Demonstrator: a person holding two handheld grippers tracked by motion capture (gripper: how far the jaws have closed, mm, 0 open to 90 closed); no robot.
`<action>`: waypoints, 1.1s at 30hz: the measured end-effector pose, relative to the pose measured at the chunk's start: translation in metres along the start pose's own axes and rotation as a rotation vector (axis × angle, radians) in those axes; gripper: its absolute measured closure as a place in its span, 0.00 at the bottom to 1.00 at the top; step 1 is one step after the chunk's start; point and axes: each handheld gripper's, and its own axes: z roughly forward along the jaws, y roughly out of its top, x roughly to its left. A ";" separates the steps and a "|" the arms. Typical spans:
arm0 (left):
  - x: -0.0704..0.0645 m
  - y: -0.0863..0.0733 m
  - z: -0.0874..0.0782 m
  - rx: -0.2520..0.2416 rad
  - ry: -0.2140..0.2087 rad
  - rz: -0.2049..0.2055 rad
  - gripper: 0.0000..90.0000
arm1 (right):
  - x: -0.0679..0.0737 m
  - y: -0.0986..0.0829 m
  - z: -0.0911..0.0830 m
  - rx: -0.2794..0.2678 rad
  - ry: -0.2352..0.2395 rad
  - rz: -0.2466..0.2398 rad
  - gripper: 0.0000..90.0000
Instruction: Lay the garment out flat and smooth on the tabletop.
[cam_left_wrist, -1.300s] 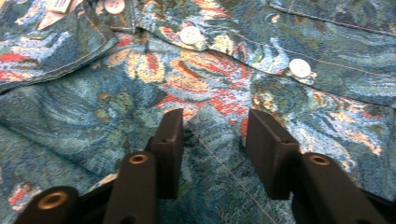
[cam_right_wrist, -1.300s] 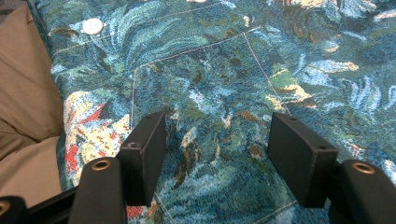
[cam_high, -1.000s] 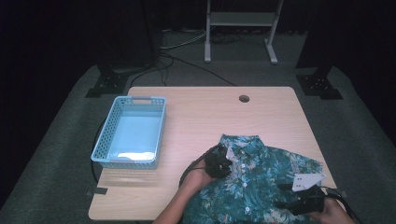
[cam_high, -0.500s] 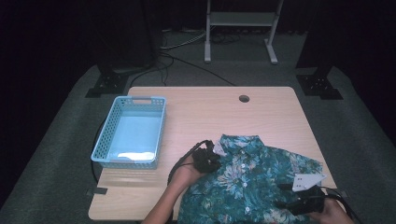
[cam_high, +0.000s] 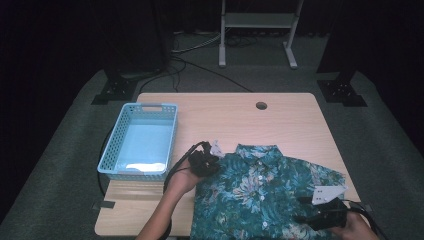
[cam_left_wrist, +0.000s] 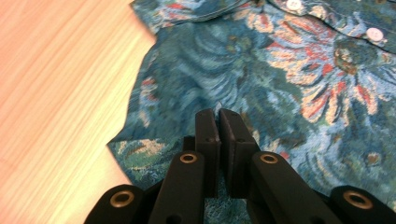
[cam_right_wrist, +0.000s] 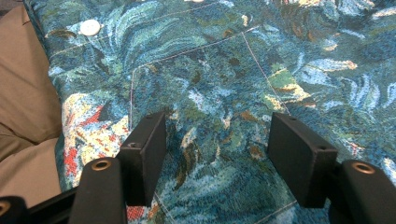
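High view: floral shirt (cam_high: 260, 200) spread flat at table (cam_high: 280, 125) near right corner, hem overhanging near edge. Left gripper (cam_high: 204, 162) at shirt's left shoulder; right gripper (cam_high: 325, 217) at lower right. Blue basket (cam_high: 141, 141) on left edge; far half bare.

Left gripper view: jaws pressed nearly together over fabric; pinch itself unclear.

Right gripper view: jaws wide apart above chest pocket (cam_right_wrist: 205, 93), holding nothing.

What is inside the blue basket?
The blue basket looks empty: its pale floor shows in the high view, with a bright patch near the front. The near wall hides a thin strip of floor behind it.
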 end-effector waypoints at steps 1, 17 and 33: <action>0.001 -0.001 -0.001 -0.003 0.003 -0.003 0.97 | 0.000 0.000 0.000 0.002 0.000 0.000 0.41; 0.019 -0.029 -0.031 -0.003 0.087 -0.065 0.92 | 0.000 0.003 0.000 0.025 0.003 -0.003 0.41; 0.016 -0.039 -0.031 -0.019 0.085 -0.101 0.67 | -0.001 0.004 0.001 0.020 0.001 0.002 0.41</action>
